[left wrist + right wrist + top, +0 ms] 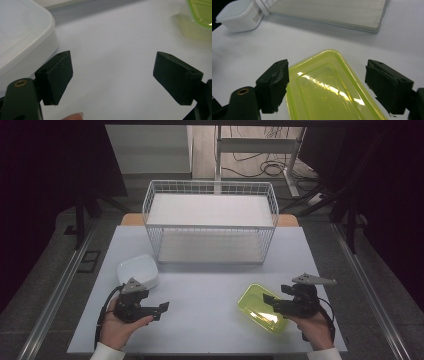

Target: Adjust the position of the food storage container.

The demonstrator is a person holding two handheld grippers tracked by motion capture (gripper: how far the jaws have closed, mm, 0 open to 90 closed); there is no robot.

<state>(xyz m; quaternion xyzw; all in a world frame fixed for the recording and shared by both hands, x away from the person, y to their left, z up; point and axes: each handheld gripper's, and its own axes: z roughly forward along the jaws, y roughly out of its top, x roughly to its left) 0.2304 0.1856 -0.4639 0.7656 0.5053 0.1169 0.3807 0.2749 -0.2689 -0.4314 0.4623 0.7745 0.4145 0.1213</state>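
A yellow-green see-through container (260,310) lies upside down on the white table (210,285) at the front right. My right gripper (271,302) is open, hovering over the container's right end; in the right gripper view its jaws straddle the yellow-green container (324,75) without touching it. A white lidded tub (138,270) stands at the front left. My left gripper (160,311) is open just in front of the tub and holds nothing. In the left gripper view the white tub (22,32) is beside the left jaw.
A white wire rack (210,220) with two shelves stands at the back middle of the table; its lower shelf (329,12) appears in the right gripper view. Bare table lies between the two grippers. The table's front edge is close to both hands.
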